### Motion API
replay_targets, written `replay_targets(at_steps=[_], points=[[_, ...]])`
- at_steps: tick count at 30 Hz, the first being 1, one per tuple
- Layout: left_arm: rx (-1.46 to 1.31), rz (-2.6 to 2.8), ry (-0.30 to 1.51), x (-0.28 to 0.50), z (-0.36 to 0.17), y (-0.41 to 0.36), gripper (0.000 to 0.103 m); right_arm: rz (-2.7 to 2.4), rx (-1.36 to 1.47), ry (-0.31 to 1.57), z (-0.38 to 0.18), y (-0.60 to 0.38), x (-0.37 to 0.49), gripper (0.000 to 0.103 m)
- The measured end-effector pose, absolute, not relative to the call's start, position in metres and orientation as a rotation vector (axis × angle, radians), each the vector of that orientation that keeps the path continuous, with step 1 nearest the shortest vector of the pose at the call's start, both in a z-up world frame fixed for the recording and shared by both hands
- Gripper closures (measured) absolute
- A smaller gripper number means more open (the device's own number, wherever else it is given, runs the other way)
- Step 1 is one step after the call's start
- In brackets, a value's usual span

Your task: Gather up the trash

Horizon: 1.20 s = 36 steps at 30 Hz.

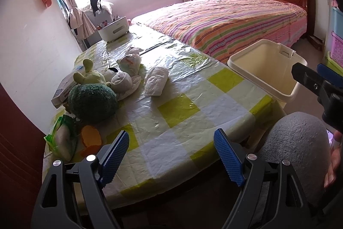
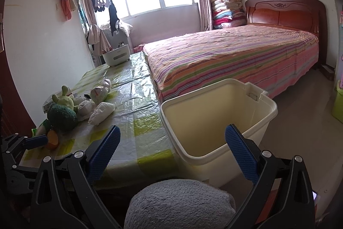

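Note:
A white crumpled bundle lies on the checked table beside the plush toys. Two smaller white wads, one and one, sit farther back. A cream bin stands off the table's right edge, and I see nothing inside it. My left gripper is open over the table's near edge, well short of the bundle. My right gripper is open too, with the bin's near rim between its fingers in view and nothing held.
A green round plush, a green bunny, a flat box, a wipes packet and an orange item crowd the table's left side. A white appliance stands at the far end. A striped bed lies beyond. A grey-clad knee is below.

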<state>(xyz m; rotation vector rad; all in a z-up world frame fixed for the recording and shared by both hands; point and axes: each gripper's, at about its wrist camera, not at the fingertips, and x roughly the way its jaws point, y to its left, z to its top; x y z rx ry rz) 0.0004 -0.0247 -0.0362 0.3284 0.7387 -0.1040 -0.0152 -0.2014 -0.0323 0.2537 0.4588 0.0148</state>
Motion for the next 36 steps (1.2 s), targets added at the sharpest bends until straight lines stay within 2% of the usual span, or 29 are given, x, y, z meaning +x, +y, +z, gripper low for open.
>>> replay_targets(at_steps=[22, 36], points=[[0.242, -0.012, 0.677, -0.008, -0.013, 0.02, 0.024, 0.005, 0.114, 0.409, 0.007, -0.165, -0.011, 0.006], [0.204, 0.005, 0.662, -0.004, -0.002, 0.037, 0.024, 0.034, 0.077, 0.407, 0.013, -0.148, -0.003, 0.006]])
